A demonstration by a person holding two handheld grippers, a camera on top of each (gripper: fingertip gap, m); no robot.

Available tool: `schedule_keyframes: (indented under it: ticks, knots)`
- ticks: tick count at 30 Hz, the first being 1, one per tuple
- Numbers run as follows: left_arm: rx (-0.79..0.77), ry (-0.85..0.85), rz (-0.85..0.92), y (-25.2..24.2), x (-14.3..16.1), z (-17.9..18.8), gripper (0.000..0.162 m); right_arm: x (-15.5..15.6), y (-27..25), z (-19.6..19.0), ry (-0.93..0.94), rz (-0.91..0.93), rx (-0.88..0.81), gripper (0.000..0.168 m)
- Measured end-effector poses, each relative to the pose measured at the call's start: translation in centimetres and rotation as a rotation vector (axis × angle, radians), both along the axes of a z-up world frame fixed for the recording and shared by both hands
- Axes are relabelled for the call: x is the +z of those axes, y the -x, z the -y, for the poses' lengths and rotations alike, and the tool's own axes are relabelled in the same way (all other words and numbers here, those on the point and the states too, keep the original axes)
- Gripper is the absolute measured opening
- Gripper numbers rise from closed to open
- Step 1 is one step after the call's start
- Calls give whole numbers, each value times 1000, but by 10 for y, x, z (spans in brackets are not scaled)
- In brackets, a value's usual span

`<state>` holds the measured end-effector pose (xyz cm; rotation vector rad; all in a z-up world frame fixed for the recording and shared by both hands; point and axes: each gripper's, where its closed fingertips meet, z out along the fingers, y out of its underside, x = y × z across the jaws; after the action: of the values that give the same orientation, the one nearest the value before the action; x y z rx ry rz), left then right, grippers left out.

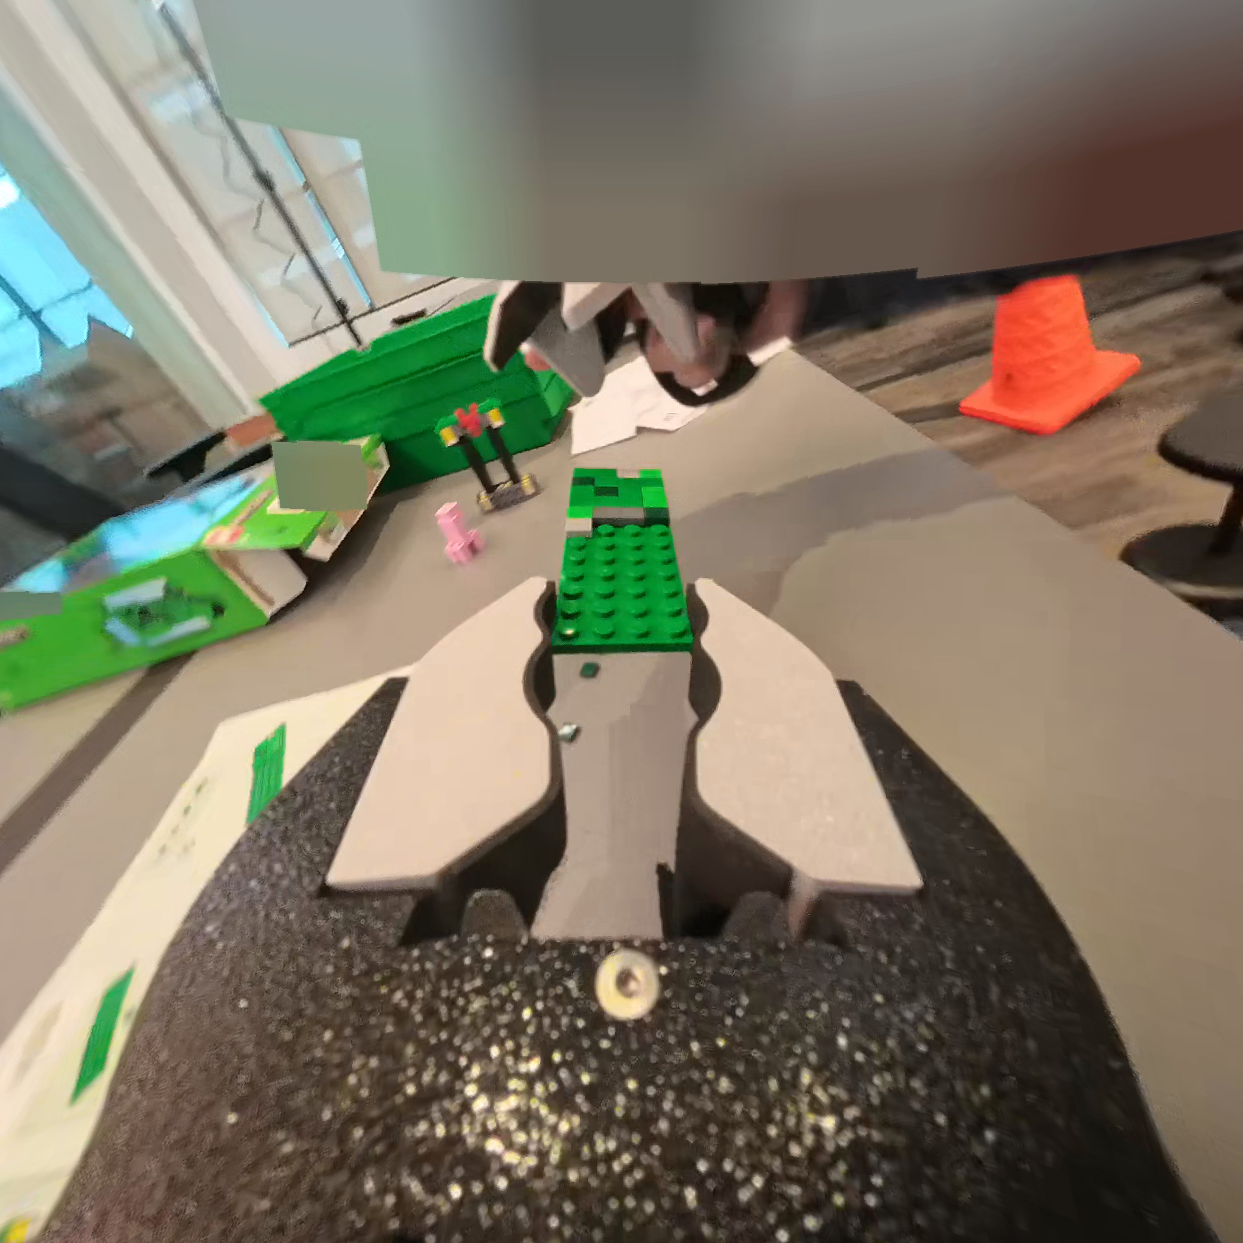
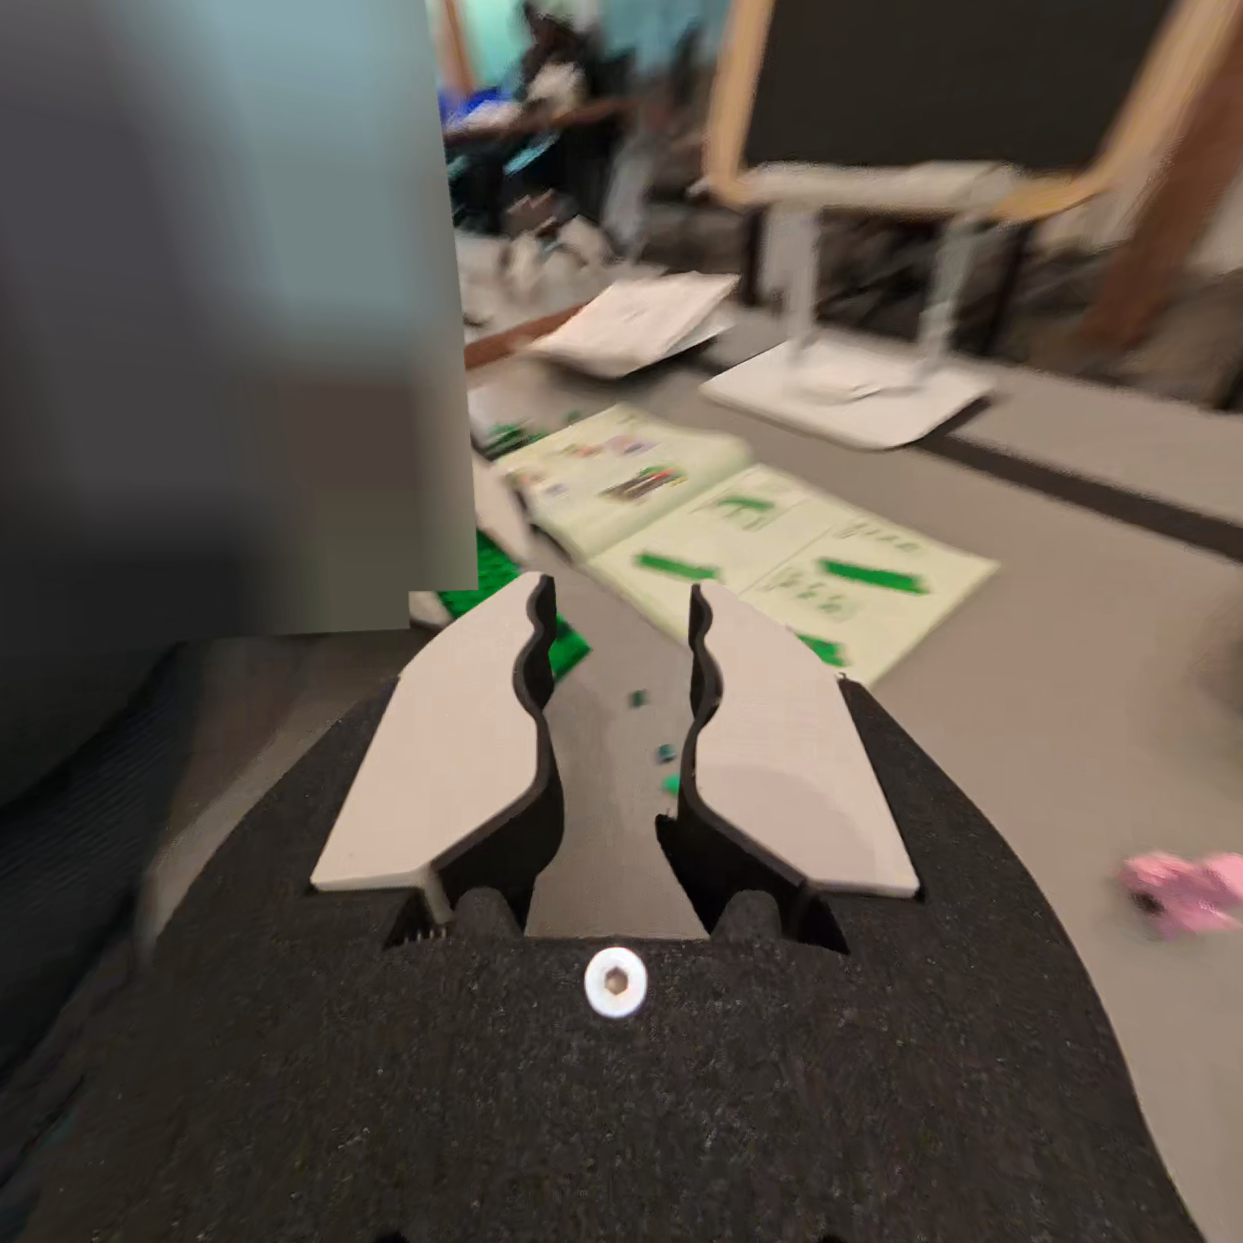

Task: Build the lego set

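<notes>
— Grey tabletop [image 1: 908, 538] is spread under both views, with window panes far left and an orange cone [image 1: 1046, 356] on the floor far right. What is being worked on?

— A green studded plate [image 1: 622, 592] is flanked at its near end by the fingertips of the left gripper [image 1: 622, 605]; the fingers are set narrow, about the plate's width, but whether it is actually pinched cannot be told. Mixed green and grey tiles are already fitted at its far end.

— And the right gripper [image 2: 622, 598]?

— Its fingers are parted and nothing is held. Small loose green pieces [image 2: 666, 783] are seen on the table between them, and the open instruction booklet [image 2: 773, 558] lies beyond, to the right.

— So the step?

— Tiling of the plate appears only partly done. One loose piece would next have to be picked up and pressed onto bare studs while the plate is steadied.
</notes>
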<state>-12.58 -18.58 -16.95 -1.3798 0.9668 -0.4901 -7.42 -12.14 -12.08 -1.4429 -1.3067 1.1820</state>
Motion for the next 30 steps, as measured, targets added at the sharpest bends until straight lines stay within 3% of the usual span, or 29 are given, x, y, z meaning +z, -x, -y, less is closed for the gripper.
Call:
schedule_keyframes:
  ticks: [3, 6, 9, 14, 18, 23, 30]
  knots:
    - [103, 59, 65, 16, 1, -14, 36, -5, -4, -44, -113, -157, -315, 31]
    - [231, 49, 78, 35, 3, -26, 36, -21, -4, -76, -94, -220, -539, 23]
    - [348, 33, 55, 53, 1, -35, 36, -8, 20, -70, -69, -268, -526, 0]
    - [451, 54, 78, 76, -1, -44, 36, 48, 74, -49, -179, -230, -538, 0]
    - [480, 88, 143, 90, -1, -48, 36, 93, 135, -1, -99, -217, -384, 0]
    - [510, 105, 171, 102, -2, -50, 36, 134, 184, 48, -215, -134, -311, 0]
    - [532, 84, 154, 105, -2, -48, 36, 144, 201, 76, -158, -120, -256, 0]
